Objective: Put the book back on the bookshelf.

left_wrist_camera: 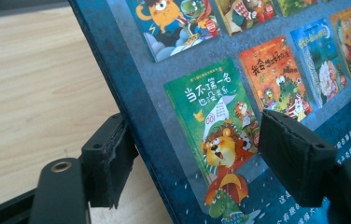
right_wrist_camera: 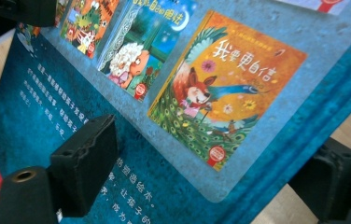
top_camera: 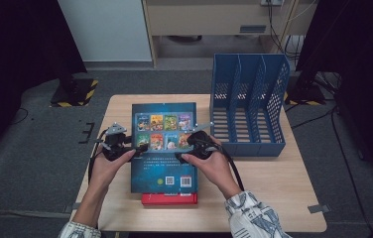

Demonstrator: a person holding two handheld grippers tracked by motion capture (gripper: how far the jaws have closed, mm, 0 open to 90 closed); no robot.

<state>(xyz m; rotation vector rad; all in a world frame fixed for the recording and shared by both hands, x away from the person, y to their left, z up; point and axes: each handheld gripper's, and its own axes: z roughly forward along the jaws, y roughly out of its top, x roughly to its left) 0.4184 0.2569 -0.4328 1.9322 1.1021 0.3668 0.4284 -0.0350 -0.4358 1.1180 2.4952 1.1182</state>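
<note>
The high view looked forward and down over the table (top_camera: 274, 198). Both gripper views sat close against the blue book (top_camera: 163, 148), which all three shared.

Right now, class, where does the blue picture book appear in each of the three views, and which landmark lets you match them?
High view: the blue picture book lies mid-table, between the two hands, left of the blue file rack.
Left gripper view: it covers the right and centre, its edge between the jaws.
Right gripper view: it spans most of the picture, its edge between the jaws.
Shared landmark: the grid of small cover pictures printed on the book.
</note>
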